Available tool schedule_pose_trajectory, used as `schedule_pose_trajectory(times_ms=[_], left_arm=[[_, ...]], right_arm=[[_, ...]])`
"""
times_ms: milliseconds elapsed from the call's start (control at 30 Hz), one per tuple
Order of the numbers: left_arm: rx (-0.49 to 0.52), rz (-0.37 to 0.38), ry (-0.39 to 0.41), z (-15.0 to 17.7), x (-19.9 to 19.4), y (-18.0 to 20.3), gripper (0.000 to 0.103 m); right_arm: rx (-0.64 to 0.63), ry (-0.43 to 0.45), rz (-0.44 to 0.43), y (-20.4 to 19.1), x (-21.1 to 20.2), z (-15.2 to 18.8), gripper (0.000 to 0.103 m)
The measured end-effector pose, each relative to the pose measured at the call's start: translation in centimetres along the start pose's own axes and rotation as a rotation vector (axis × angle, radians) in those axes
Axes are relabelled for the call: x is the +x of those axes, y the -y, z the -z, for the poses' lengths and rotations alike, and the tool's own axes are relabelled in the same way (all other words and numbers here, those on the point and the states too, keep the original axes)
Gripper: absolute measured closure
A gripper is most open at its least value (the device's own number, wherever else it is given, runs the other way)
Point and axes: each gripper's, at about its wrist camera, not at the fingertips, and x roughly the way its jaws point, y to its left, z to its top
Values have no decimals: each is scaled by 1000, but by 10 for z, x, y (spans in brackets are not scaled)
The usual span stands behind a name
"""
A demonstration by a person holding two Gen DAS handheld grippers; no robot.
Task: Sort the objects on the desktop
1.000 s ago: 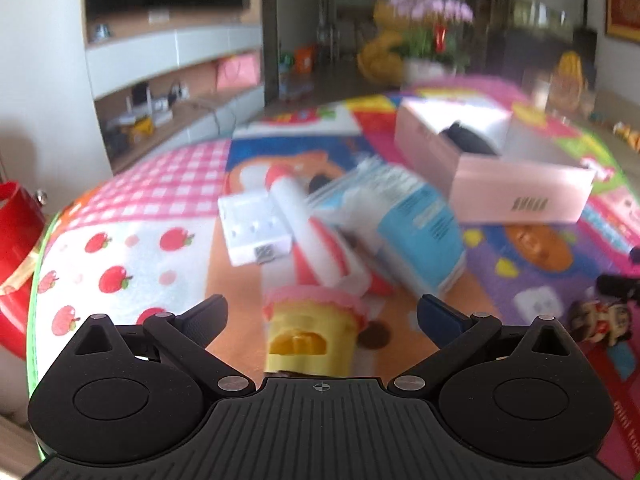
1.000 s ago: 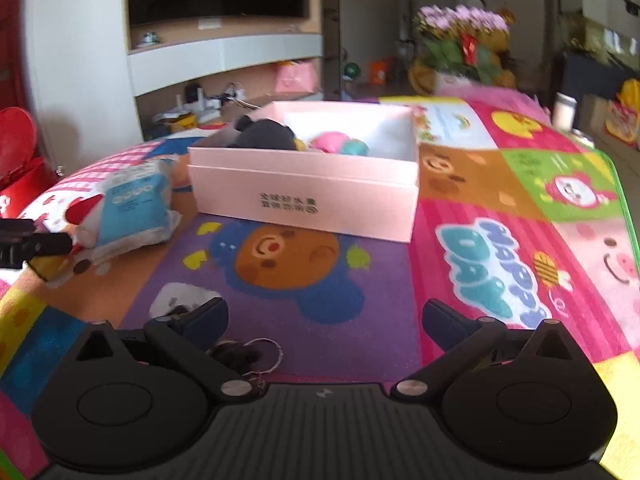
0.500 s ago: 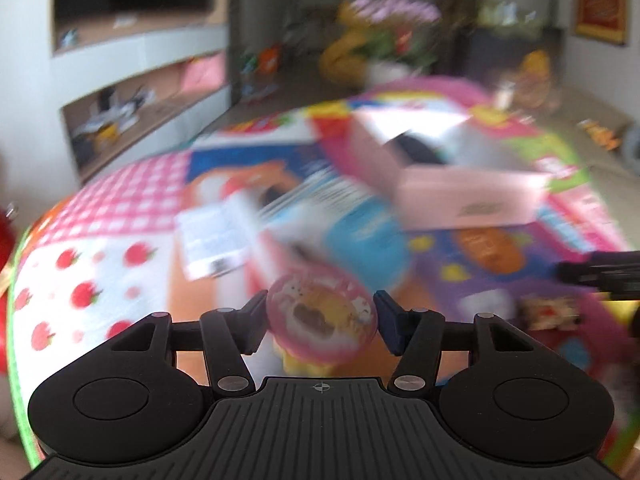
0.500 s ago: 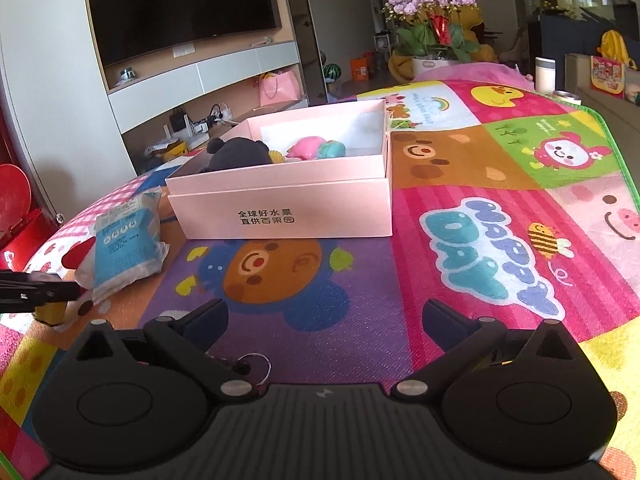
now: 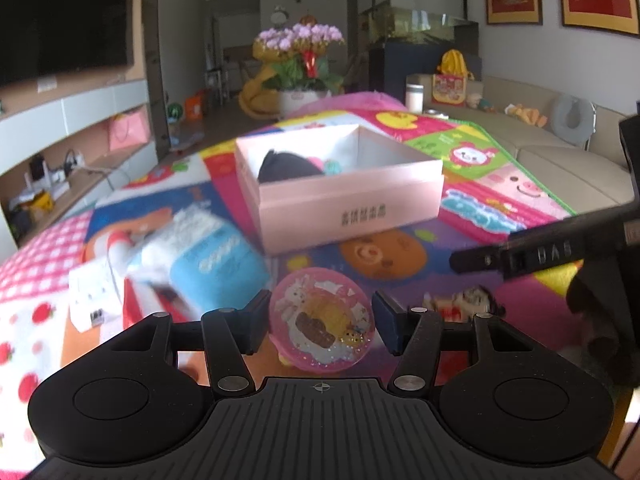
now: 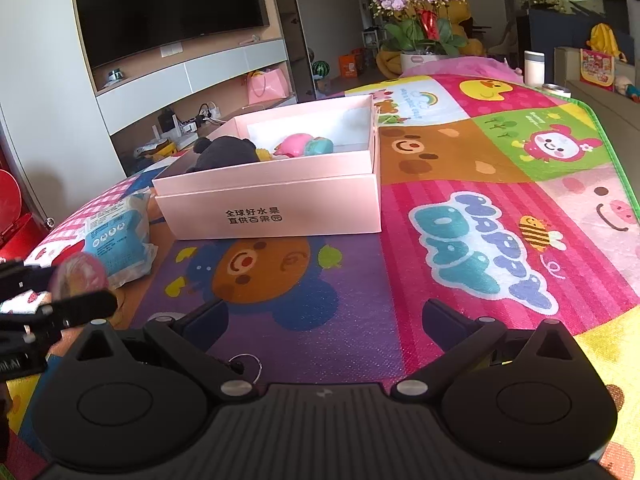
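My left gripper (image 5: 320,320) is shut on a small pink-lidded toy cup (image 5: 322,326) with a yellow base and holds it above the mat. It also shows at the left edge of the right wrist view (image 6: 78,274). The open pink box (image 5: 348,204) lies ahead, holding a black plush (image 5: 288,166) and a pink-and-teal toy (image 6: 304,146). My right gripper (image 6: 320,320) is open and empty, low over the purple patch of the mat; a keyring charm (image 6: 244,362) lies under its left finger. The charm also shows in the left wrist view (image 5: 460,300).
A blue-and-white packet (image 5: 200,256), a white adapter box (image 5: 90,296) and a red-and-white tube (image 5: 116,256) lie left of the box. The colourful play mat (image 6: 480,240) covers the table. A potted orchid (image 6: 424,12) stands beyond the far edge.
My left gripper closed on the pink-lidded cup and lifted it, swinging right toward the pink box. My right gripper rose slightly and stayed open.
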Motion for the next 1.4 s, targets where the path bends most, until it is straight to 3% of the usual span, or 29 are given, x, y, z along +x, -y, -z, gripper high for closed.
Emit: schedule_pose_trajectory(times_ms=[167, 233, 300, 400, 533, 667, 767, 933, 1133, 1233, 1400], left_arm=[[-69, -27, -44, 20, -7, -13, 36], [-114, -27, -52, 24, -9, -19, 16], [-133, -24, -51, 27, -11, -20, 7], [-129, -21, -52, 29, -12, -19, 6], [-154, -12, -67, 29, -8, -22, 3], [-185, -8, -66, 31, -8, -26, 2], [-198, -13, -68, 31, -8, -27, 2], [-196, -20, -73, 31, -8, -26, 2], [-207, -36, -69, 31, -9, -27, 1], [-219, -41, -70, 31, -9, -29, 1], [-232, -49, -73, 31, -8, -30, 1]], right_arm=[[-2, -14, -3, 0, 2, 0, 0], [-6, -15, 1, -1, 2, 0, 0], [-28, 14, 15, -5, -5, 1, 0], [-108, 30, -28, -15, -21, 6, 0], [-230, -63, -96, -31, -29, 15, 0], [-381, -74, 61, -43, -24, 25, 0], [-367, -59, 144, -39, -20, 21, 0], [-333, -46, -75, -42, -32, 21, 0], [-281, -53, -73, -53, -8, 15, 0], [-317, -42, -77, -63, -5, 16, 1], [-340, -60, -92, -72, 0, 18, 10]])
